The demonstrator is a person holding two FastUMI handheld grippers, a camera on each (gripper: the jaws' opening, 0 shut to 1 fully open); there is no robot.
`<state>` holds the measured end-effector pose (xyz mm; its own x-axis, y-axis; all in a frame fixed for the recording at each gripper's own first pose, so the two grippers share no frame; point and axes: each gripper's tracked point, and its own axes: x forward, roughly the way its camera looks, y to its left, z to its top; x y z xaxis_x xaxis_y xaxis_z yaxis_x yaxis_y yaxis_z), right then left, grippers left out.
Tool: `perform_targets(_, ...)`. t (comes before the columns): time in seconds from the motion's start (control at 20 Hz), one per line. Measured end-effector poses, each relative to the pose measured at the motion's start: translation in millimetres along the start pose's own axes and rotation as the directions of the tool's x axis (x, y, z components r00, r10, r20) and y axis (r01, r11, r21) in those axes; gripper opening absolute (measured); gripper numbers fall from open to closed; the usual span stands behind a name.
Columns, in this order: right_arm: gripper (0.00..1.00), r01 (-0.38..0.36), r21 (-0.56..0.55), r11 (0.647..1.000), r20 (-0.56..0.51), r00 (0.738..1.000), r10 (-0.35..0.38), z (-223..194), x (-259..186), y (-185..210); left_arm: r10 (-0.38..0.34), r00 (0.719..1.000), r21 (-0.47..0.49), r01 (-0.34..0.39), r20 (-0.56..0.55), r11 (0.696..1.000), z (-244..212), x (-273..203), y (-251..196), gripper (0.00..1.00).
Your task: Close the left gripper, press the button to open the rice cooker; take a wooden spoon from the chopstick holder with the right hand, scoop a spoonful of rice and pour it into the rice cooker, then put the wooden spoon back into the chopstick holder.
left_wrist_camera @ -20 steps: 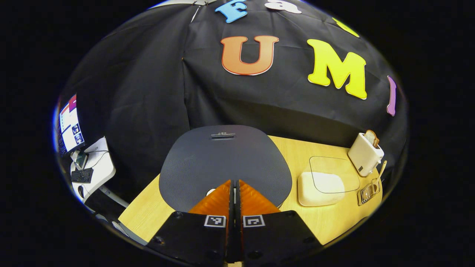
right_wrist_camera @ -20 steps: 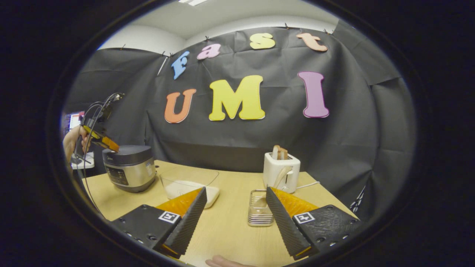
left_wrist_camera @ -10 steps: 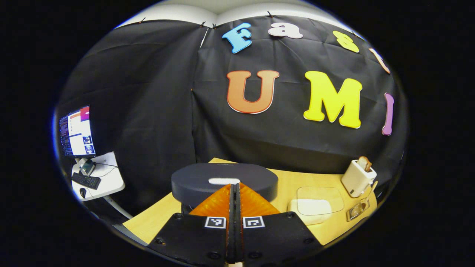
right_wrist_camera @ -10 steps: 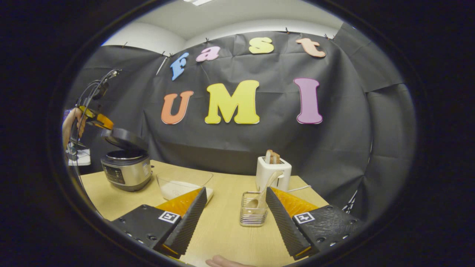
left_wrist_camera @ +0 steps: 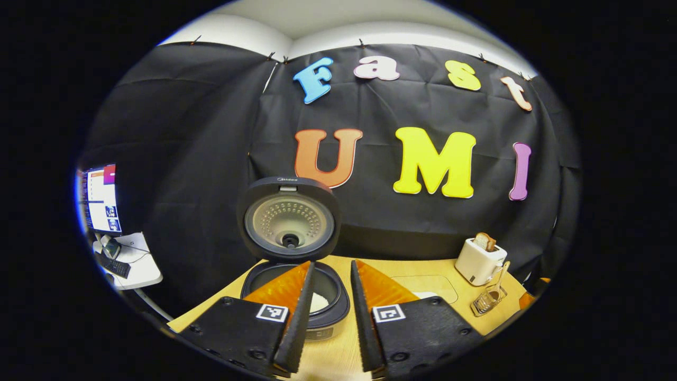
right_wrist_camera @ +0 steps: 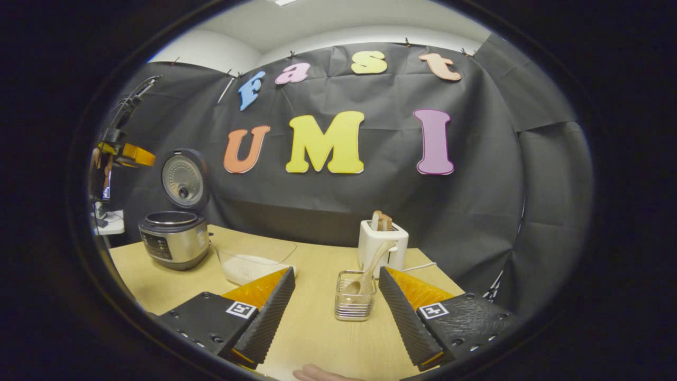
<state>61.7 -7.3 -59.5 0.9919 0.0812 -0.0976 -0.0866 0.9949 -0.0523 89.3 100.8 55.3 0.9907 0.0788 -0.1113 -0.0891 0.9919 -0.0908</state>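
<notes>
The rice cooker [right_wrist_camera: 172, 243] stands open at the table's far left, its lid [left_wrist_camera: 288, 219] upright behind the pot rim [left_wrist_camera: 342, 306]. A white patch shows inside the pot. My left gripper [left_wrist_camera: 331, 264] hovers just in front of the pot with its fingers slightly apart, holding nothing; in the right gripper view the left gripper [right_wrist_camera: 151, 157] hangs high beside the lid. The wooden spoon [right_wrist_camera: 370, 267] leans in the wire chopstick holder [right_wrist_camera: 349, 309]. My right gripper [right_wrist_camera: 336, 271] is open, with the holder between and beyond its fingers. The clear rice container [right_wrist_camera: 275, 251] sits between cooker and holder.
A white toaster [right_wrist_camera: 383, 246] with bread stands right behind the chopstick holder. The wooden table [right_wrist_camera: 317, 333] ends near the black cloth wall. A monitor [left_wrist_camera: 98, 198] and a desk with a keyboard [left_wrist_camera: 124, 262] lie off to the left. A hand [right_wrist_camera: 317, 374] shows at the bottom edge.
The cooker lid has sprung from shut to fully upright. My left gripper has lifted off it, drawn back and parted its fingers. My right gripper has drifted slightly nearer the holder.
</notes>
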Motion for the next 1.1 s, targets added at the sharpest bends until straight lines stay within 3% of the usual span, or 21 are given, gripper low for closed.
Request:
perform_targets(0.2,0.97,0.010,0.006,1.000,-0.007,1.000,-0.010,0.0,4.9,-4.0,0.002,1.000,0.068,-0.004,0.026,0.998,-3.6,-10.9,-13.8,0.78)
perform_targets(0.25,0.95,0.012,0.005,1.000,-0.010,1.000,-0.012,0.6,7.7,-5.3,0.007,0.999,0.070,-0.009,0.033,0.998,-6.7,-10.9,-15.5,0.72)
perform_targets(0.3,0.95,0.016,0.004,1.000,-0.013,1.000,-0.016,0.4,11.1,-7.6,0.011,0.999,0.071,-0.014,0.035,0.997,-11.8,-12.4,-17.8,0.75)
perform_targets(0.4,0.97,0.016,0.015,1.000,-0.018,1.000,-0.016,-0.2,20.3,-11.6,0.012,1.000,0.059,-0.013,0.024,0.998,-23.7,-10.8,-20.9,0.94)
perform_targets(0.5,0.93,0.020,0.025,0.999,-0.026,0.999,-0.020,-1.5,34.0,-18.8,0.004,1.000,0.038,-0.004,0.000,0.999,-38.5,-8.9,-26.8,0.96)
perform_targets(0.6,0.95,0.025,0.041,0.999,-0.043,0.999,-0.023,-6.5,51.3,-27.8,-0.017,1.000,0.032,0.017,-0.013,0.999,-49.4,-7.2,-35.0,0.96)
perform_targets(0.9,0.95,0.051,0.106,0.993,-0.150,0.988,-0.035,-34.5,117.3,-56.9,-0.040,0.999,0.088,0.042,-0.024,0.995,-70.6,4.1,-51.6,0.96)
perform_targets(1.1,0.95,0.032,0.198,0.980,-0.257,0.966,0.020,-63.3,161.5,-55.1,-0.071,0.996,0.093,0.076,-0.056,0.993,-88.0,13.0,-67.3,0.96)
